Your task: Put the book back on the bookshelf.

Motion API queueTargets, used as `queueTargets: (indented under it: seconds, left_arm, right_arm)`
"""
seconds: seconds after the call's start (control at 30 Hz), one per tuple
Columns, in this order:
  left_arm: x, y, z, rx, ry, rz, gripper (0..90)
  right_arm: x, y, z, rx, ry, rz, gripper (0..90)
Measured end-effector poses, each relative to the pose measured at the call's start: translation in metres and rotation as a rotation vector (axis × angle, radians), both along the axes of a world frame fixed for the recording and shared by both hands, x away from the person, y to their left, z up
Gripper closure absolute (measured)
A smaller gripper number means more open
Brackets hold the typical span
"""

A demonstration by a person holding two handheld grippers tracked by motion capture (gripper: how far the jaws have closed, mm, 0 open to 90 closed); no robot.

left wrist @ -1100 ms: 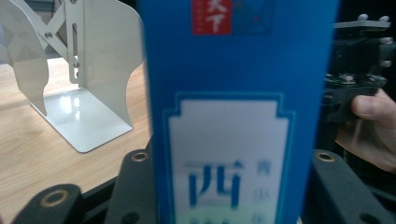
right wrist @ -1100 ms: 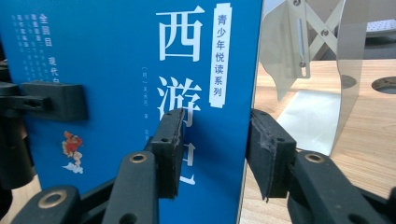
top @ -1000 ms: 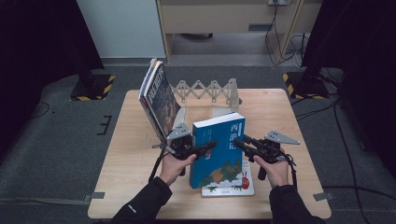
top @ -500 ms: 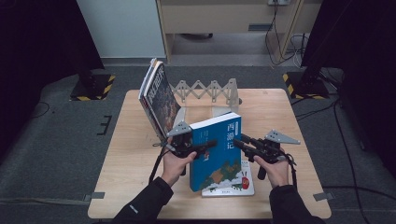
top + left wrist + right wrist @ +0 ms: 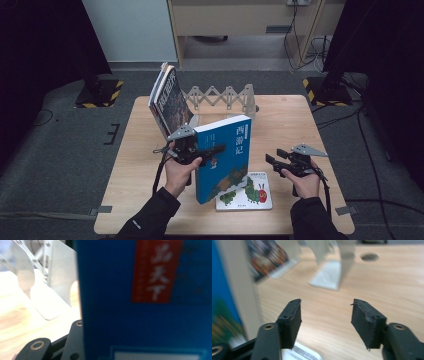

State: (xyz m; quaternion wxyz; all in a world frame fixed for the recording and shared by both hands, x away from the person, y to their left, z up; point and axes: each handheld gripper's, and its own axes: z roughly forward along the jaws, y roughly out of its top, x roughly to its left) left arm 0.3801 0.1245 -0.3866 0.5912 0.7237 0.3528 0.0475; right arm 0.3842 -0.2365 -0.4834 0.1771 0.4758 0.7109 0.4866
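The left hand-held gripper (image 5: 212,150) clamps the thick, heavy, stiff blue book (image 5: 225,157) at its spine edge; the right hand-held gripper (image 5: 274,158), beside the book, has just been opening and is empty.

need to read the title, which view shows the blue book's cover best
The high view: the blue book stands upright in the left gripper, its whole cover facing the camera. The left gripper view gives a blurred close-up; the right gripper view shows its edge.

Left gripper (image 5: 207,150) is clamping the blue book (image 5: 222,157), forearm reaching in from the bottom edge. Right gripper (image 5: 274,157) is hovering apart from it, jaws just opening, nothing between them, pointing leftward, hand gripping the handle.
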Motion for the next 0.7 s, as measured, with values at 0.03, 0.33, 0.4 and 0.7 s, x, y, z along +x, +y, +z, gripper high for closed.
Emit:
queueTargets:
  seconds: [0.03, 0.33, 0.4, 0.7]
  left_arm:
    - [-0.001, 0.003, 0.003, 0.008, -0.010, 0.013, 60.9]
    - [0.002, 0.032, 0.021, -0.006, -0.046, 0.124, 60.9]
    - [0.003, 0.036, 0.026, 0.008, -0.064, 0.140, 60.9]
    - [0.011, 0.046, 0.042, 0.031, -0.104, 0.221, 60.9]
  right_arm:
    - [0.001, -0.002, -0.003, -0.053, 0.018, -0.019, 38.0]
    - [0.009, -0.021, -0.028, -0.277, 0.149, -0.075, 20.2]
    - [0.011, -0.024, -0.032, -0.296, 0.162, -0.088, 19.0]
    - [0.015, -0.036, -0.044, -0.332, 0.198, -0.120, 17.5]
